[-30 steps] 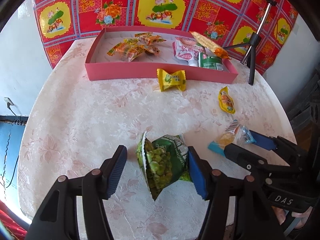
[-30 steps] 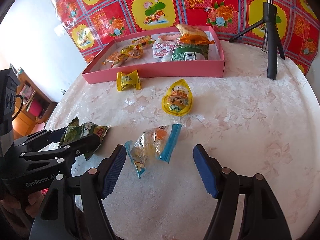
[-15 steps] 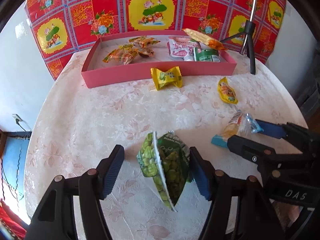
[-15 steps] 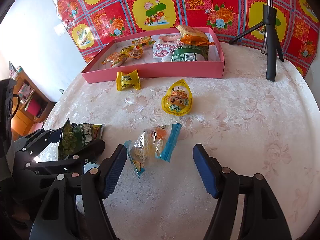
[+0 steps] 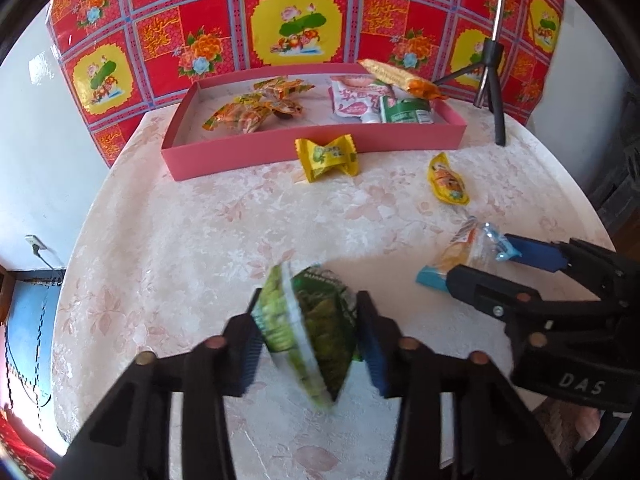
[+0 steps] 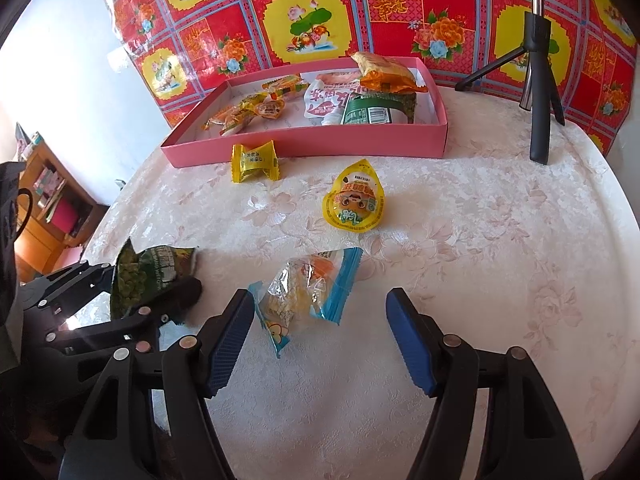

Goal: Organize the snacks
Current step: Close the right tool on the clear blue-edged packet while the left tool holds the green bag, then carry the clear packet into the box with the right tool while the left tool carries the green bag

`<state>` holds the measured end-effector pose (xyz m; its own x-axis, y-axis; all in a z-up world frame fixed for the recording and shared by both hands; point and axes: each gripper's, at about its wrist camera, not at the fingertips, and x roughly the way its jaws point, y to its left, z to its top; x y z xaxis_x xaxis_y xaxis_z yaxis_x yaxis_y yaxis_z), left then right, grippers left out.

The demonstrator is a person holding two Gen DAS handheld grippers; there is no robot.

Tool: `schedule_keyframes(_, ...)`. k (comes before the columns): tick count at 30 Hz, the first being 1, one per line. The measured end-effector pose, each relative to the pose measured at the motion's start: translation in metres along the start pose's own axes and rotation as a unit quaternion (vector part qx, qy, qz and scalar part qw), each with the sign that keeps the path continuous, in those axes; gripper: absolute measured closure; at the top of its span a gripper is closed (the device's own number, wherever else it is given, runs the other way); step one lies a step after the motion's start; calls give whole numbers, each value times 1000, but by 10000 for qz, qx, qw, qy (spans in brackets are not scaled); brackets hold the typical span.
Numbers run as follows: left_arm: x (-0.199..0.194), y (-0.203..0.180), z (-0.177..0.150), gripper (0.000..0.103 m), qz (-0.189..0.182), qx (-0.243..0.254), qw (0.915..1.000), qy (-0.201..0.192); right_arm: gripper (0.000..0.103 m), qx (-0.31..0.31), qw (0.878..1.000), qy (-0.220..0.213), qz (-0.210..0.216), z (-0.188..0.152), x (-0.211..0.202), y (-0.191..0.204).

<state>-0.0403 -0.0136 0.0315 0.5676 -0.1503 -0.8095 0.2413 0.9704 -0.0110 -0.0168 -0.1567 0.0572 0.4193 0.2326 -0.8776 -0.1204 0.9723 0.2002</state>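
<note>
The left gripper (image 5: 308, 344) is closing, its jaws pinching a green pea snack bag (image 5: 310, 332) between them, just above the counter (image 5: 200, 240). The right gripper (image 6: 320, 340) stands spread, its jaws closing slightly, around a clear blue-edged snack packet (image 6: 306, 290) lying on the counter, untouched. The pink tray (image 5: 312, 146) sits well ahead of both.

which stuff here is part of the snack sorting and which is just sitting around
Part of the job: green pea packet between the closing left gripper, clear blue-edged packet, yellow candy, yellow pouch, pink tray.
Just there: black tripod, red floral cloth.
</note>
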Motion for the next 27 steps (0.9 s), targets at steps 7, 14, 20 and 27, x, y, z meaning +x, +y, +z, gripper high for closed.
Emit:
schedule_keyframes(7, -2, -1, 0, 64, -213, -17, 9998, -6, 70, 164, 9999, -52, -9, -1, -1, -7)
schedule_keyframes(14, -11, -2, 2, 64, -311, -67, 9994, -160, 76, 349, 9992, -167, 50, -1, -8, -14)
schedule_keyframes(20, -22, 2, 5, 64, -411, -218, 9985, -300, 77, 332, 9984, -459, 54, 0, -27, -13)
schedule_keyframes(27, -35, 2, 15, 64, -479, -258, 9975, -450, 77, 284, 9971, -709, 47, 5, -44, -12)
